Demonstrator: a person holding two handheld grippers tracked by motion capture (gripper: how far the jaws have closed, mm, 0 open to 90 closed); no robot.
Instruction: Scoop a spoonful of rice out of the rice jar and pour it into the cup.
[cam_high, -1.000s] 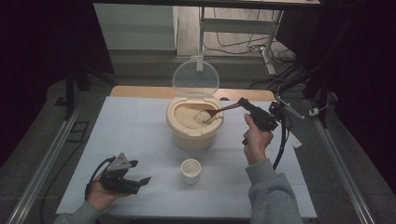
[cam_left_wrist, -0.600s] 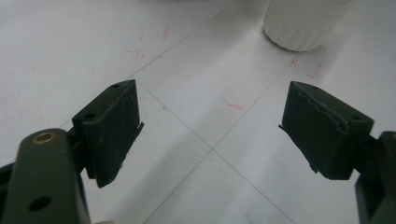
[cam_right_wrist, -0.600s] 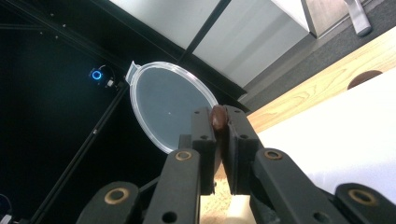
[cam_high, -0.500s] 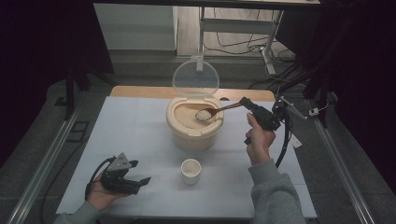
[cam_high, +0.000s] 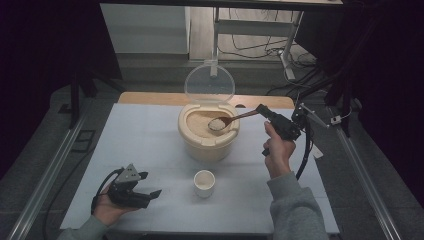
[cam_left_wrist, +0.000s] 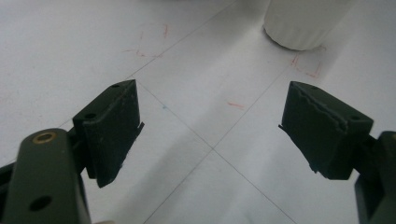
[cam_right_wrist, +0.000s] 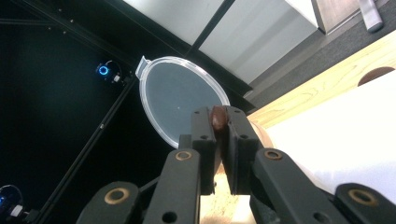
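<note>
Item: wooden spoon (cam_high: 234, 119), clamped by its handle end between the closed jaws of the right gripper (cam_high: 263, 112); brown handle tip visible pinched between the black pads (cam_right_wrist: 204, 128) in the right gripper view.

Change noted: bowl of spoon, a second ago resting low in the rice, now lifted slightly and carrying a heaped load of white rice, level with the rim of the rice container (cam_high: 186, 131). Right hand (cam_high: 278, 150) shifted little; handle tilted a touch higher. Left side unchanged.

Meaning, as a judgement: scoop filled, lift under way; transfer toward the small white cup (cam_high: 204, 182) likely next, cup as yet apparently empty. Spill risk if the spoon tips on the way.

Item: rice container, beige, round, at centre of the table, clear hinged lid (cam_high: 209, 82) standing open behind it.

Item: cup, upright, nearer the person than the container, apart from it; its base visible at the top of the left gripper view (cam_left_wrist: 303, 23).

Item: left gripper (cam_high: 150, 194), resting on the table in the left hand (cam_high: 107, 207), jaws spread wide, holding nothing.

Surface: pale sheet (cam_high: 140, 145) with thin grid lines and faint red marks (cam_left_wrist: 236, 104), laid on a wooden tabletop (cam_high: 150, 98).

Room: dark surround, black frame rails, cables on the grey floor (cam_high: 250, 50) beyond.
</note>
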